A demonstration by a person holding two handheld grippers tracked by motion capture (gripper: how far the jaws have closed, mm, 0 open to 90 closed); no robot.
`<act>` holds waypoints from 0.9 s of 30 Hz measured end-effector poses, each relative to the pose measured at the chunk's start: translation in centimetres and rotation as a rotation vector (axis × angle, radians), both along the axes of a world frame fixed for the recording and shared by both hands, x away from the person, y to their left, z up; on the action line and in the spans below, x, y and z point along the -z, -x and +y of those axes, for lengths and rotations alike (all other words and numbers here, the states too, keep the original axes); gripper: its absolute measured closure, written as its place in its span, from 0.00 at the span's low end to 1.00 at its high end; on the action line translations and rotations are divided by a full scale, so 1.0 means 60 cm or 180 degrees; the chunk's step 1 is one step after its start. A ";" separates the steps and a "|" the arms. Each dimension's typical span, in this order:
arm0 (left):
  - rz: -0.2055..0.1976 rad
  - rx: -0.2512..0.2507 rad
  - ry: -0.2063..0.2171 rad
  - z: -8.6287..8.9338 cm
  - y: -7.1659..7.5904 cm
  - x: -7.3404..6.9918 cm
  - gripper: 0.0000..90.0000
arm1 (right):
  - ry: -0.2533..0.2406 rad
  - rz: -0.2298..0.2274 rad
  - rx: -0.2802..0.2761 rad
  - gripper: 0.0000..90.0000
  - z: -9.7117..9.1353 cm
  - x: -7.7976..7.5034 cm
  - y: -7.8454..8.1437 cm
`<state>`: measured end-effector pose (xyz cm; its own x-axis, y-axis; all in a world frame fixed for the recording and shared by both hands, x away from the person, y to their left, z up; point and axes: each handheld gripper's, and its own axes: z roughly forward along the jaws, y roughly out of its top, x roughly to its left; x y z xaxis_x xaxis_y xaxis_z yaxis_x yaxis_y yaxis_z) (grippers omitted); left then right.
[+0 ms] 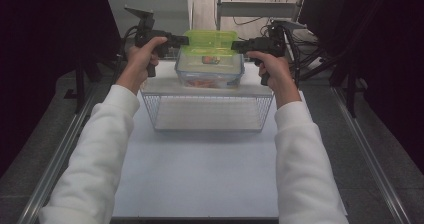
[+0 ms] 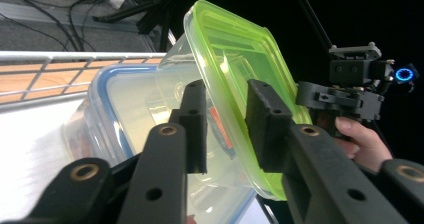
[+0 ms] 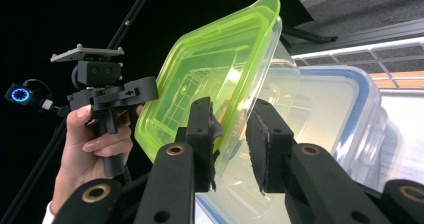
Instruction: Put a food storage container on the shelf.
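Observation:
A clear box with a lime-green lid (image 1: 210, 40) rests tilted on a larger clear box with a blue-rimmed lid (image 1: 210, 73), which stands on a wire shelf (image 1: 207, 111). My left gripper (image 1: 183, 40) is at the green lid's left edge and my right gripper (image 1: 237, 46) at its right edge. In the left gripper view the green lid's (image 2: 235, 54) rim runs between the jaws of my left gripper (image 2: 230, 126) with a gap at the pads. In the right gripper view my right gripper (image 3: 232, 139) straddles the green lid's (image 3: 210, 69) rim the same way, loosely. Both are open.
The wire shelf stands at the far end of a white table (image 1: 200, 174). Metal rails run along both table sides, and dark stands with cables sit behind the shelf. Orange food shows inside the blue-rimmed box (image 2: 110, 109).

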<state>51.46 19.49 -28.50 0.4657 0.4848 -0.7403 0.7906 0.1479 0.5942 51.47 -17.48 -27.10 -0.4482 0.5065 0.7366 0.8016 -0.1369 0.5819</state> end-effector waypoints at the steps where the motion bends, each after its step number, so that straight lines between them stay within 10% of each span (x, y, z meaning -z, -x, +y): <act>1: -0.0007 0.0006 -0.0013 -0.001 0.000 0.001 0.72 | 0.0050 -0.0035 0.0004 0.76 0.000 -0.001 0.001; 14: -0.0390 -0.0230 -0.0226 0.010 0.024 -0.020 0.40 | 0.0408 -0.0534 0.0044 0.44 -0.013 -0.028 0.027; 27: -0.0851 -0.0053 -0.0599 0.017 0.136 -0.033 0.30 | 0.0723 -0.0877 -0.0214 0.38 -0.040 -0.036 0.100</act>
